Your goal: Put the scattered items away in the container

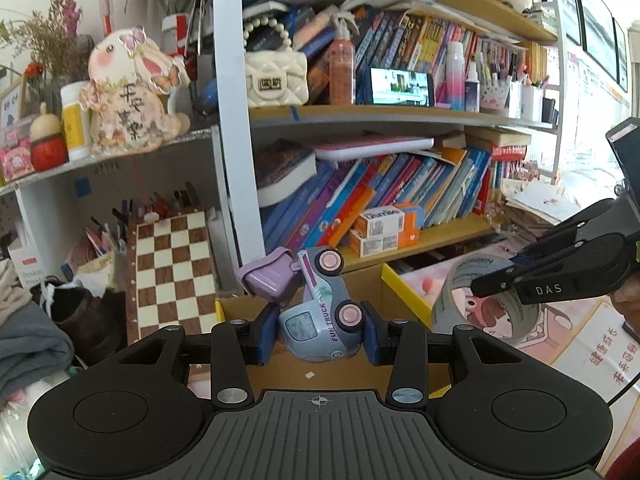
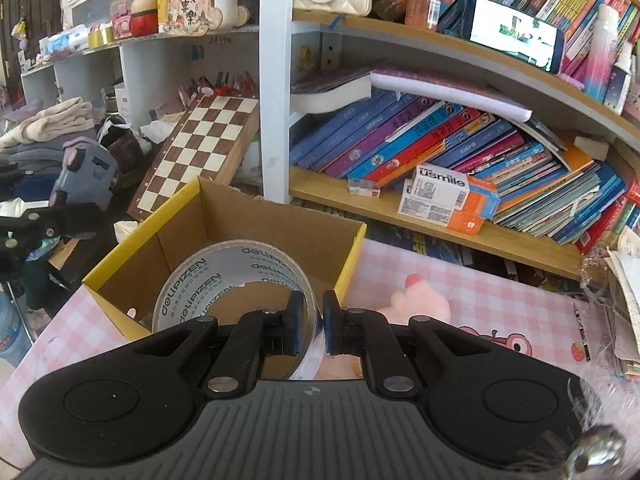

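Between the left gripper's [image 1: 322, 334] pads, a toy truck [image 1: 320, 312] is clamped nose-down above the cardboard box [image 2: 256, 216].
The right gripper [image 2: 310, 326] pinches the wall of a tape roll [image 2: 224, 276], one finger inside the ring, over the box's open interior; nothing else shows inside.

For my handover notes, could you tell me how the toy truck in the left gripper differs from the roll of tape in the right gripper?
The toy truck is a solid blue-and-lilac body with pink wheels; the tape roll is a hollow grey ring with printed lettering. The left gripper clamps the truck from both outer sides, while the right gripper pinches only the roll's wall, one finger inside. The truck is tipped nose-down; the roll stands on edge. Both are held up near the cardboard box.
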Motion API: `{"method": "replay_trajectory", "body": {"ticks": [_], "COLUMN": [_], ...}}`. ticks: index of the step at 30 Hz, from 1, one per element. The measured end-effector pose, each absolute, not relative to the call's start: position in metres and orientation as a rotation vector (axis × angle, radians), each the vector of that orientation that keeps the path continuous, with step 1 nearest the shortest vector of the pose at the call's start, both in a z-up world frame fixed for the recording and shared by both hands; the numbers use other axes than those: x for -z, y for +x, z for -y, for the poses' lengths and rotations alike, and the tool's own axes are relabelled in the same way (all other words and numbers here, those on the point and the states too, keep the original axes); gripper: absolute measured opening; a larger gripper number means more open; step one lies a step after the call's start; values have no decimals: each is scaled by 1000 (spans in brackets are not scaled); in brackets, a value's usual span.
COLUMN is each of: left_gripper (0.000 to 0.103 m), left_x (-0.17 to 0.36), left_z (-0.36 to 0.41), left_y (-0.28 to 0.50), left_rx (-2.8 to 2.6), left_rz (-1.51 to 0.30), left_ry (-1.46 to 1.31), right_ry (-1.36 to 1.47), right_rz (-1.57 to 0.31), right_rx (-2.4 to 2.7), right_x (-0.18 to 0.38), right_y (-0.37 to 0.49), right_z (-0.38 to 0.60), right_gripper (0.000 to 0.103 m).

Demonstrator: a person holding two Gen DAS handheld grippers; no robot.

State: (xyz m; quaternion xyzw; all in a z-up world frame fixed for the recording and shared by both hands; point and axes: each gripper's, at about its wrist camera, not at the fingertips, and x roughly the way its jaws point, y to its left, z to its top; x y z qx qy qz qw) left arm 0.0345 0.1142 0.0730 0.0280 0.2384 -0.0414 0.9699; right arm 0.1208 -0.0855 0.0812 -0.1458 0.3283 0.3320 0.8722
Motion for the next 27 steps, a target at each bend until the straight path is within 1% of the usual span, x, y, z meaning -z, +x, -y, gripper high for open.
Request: {"method": "replay_trajectory", "body": {"ticks": [27], "left_gripper": [41], "left_x": [-17], "left_z": [-126], "left_y": [99], "left_rx": [118], "left_rz": [-625], "left_ry": [14], "right_ry": [-399], "right_rz": [-796], "right_rx": [-736], "right_x": [-30], "right_y": [171], "right_z": [37], "right_gripper": [10]}}
